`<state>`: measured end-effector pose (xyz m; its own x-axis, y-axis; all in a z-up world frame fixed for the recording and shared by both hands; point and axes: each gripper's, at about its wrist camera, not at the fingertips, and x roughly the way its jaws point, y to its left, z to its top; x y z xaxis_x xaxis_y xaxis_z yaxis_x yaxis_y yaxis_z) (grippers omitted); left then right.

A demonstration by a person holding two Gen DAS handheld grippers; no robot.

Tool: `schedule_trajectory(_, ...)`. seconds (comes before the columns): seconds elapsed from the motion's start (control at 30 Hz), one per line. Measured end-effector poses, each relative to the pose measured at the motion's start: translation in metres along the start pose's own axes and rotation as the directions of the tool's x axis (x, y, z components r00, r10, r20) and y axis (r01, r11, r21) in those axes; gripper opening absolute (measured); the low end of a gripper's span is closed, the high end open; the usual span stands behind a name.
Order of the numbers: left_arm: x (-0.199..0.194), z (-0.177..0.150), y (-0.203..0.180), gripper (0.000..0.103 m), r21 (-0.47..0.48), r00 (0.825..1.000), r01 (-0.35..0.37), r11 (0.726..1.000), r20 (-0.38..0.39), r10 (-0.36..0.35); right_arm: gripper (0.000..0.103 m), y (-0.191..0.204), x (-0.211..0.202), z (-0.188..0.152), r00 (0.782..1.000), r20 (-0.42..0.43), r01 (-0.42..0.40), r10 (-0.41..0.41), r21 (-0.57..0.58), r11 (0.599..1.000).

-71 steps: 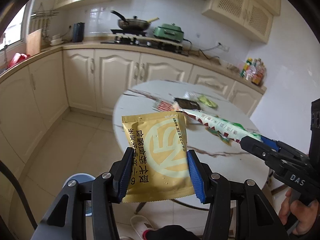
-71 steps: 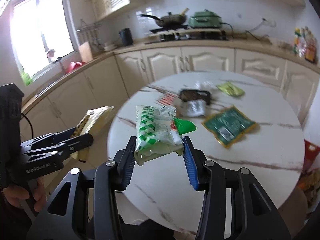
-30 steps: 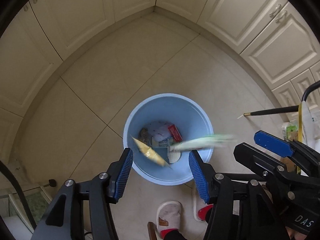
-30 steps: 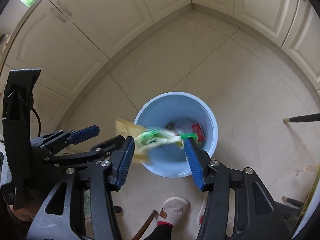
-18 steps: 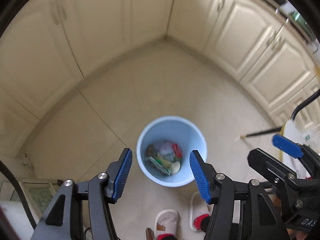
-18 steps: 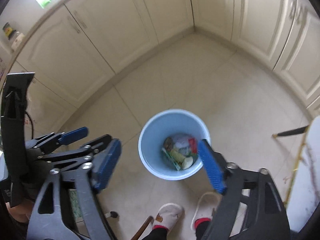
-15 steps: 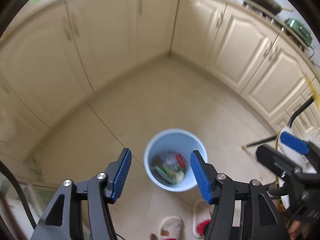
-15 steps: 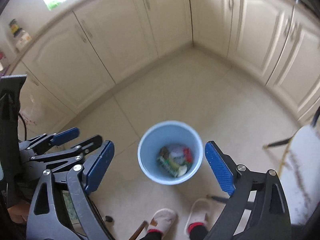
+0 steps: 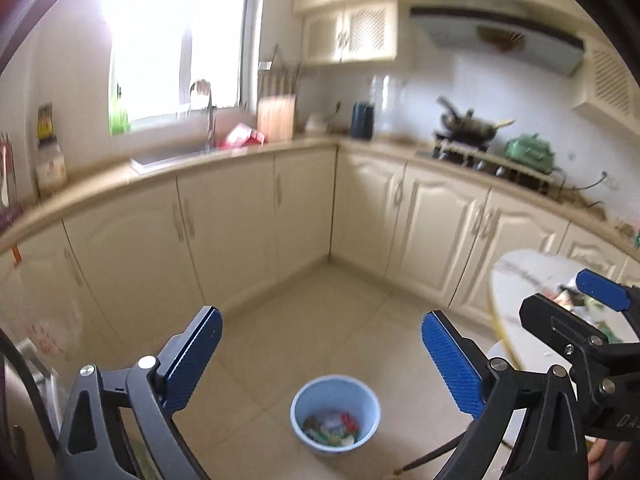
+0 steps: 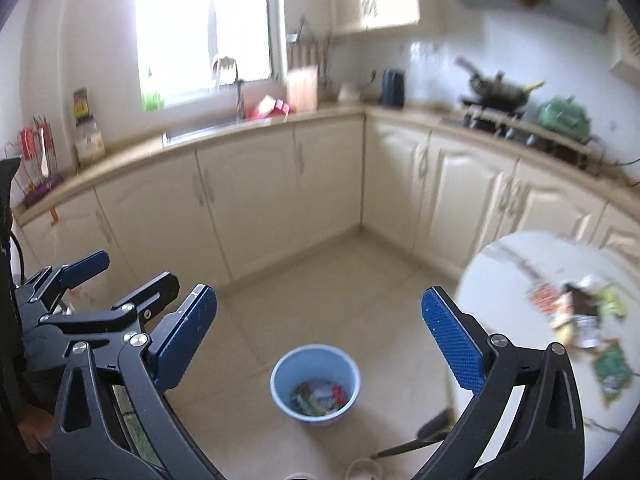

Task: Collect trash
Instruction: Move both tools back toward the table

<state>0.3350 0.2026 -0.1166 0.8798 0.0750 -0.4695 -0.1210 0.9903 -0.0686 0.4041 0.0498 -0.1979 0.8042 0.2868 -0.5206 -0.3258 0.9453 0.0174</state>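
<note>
A: Our left claw and right claw gape wide, holding nothing; the bin sits at six o'clock.

B: Remaining wrappers lie on the counter at three o'clock; light, crinkly, probably slippery; we'd pinch an edge.

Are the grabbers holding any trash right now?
No. The left gripper and right gripper are both open and empty; the trash lies in the blue bin.
</note>
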Motion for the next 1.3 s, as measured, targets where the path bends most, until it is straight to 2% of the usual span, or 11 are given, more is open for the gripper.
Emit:
schedule_trajectory(0.03,-0.026,-0.012,-0.008,0.101,0.001,1.000,0.001,1.000,0.029,-0.001,0.103,-0.001,-0.017,0.002,0.999,0.027,0.018,-0.018,-0.002,1.000)
schedule_trajectory(0.13,-0.065,-0.029,-0.032,0.102,0.002,0.990,0.015,1.000,0.139,-0.016,0.103,-0.004,-0.059,0.007,0.994,0.093,0.061,-0.061,0.000,0.998)
schedule_trajectory(0.37,-0.128,-0.090,-0.080,0.102,0.041,0.956,0.078,0.996,0.280,-0.086,0.103,-0.020,-0.147,0.006,0.960,0.218,0.174,-0.177,0.031,0.984)
schedule_trajectory(0.5,-0.150,-0.126,-0.082,0.102,0.068,0.933,0.112,0.991,0.335,-0.128,0.103,-0.033,-0.182,0.000,0.933,0.261,0.241,-0.249,0.062,0.968)
schedule_trajectory(0.57,-0.164,-0.146,-0.051,0.102,0.082,0.925,0.115,0.990,0.354,-0.136,0.103,-0.039,-0.196,-0.003,0.926,0.273,0.247,-0.260,0.081,0.966)
schedule_trajectory(0.63,-0.184,-0.159,-0.051,0.102,0.090,0.915,0.115,0.989,0.377,-0.141,0.103,-0.046,-0.207,-0.006,0.919,0.285,0.255,-0.271,0.094,0.963)
schedule_trajectory(0.83,-0.201,-0.185,-0.076,0.102,0.135,0.909,0.134,0.982,0.378,-0.176,0.103,-0.073,-0.229,-0.014,0.900,0.308,0.280,-0.309,0.136,0.950)
schedule_trajectory(1.07,-0.189,-0.145,-0.125,0.102,0.208,0.898,0.200,0.957,0.352,-0.264,0.103,-0.121,-0.250,-0.028,0.867,0.300,0.348,-0.398,0.207,0.914)
schedule_trajectory(1.1,-0.187,-0.147,-0.135,0.102,0.228,0.896,0.214,0.950,0.341,-0.284,0.103,-0.128,-0.252,-0.030,0.863,0.295,0.357,-0.410,0.218,0.908)
schedule_trajectory(1.23,-0.171,-0.133,-0.168,0.102,0.293,0.899,0.255,0.921,0.279,-0.337,0.103,-0.168,-0.264,-0.043,0.839,0.268,0.403,-0.473,0.277,0.872)
schedule_trajectory(1.3,-0.156,-0.132,-0.182,0.102,0.307,0.906,0.287,0.908,0.222,-0.361,0.103,-0.189,-0.268,-0.048,0.831,0.251,0.422,-0.497,0.298,0.856)
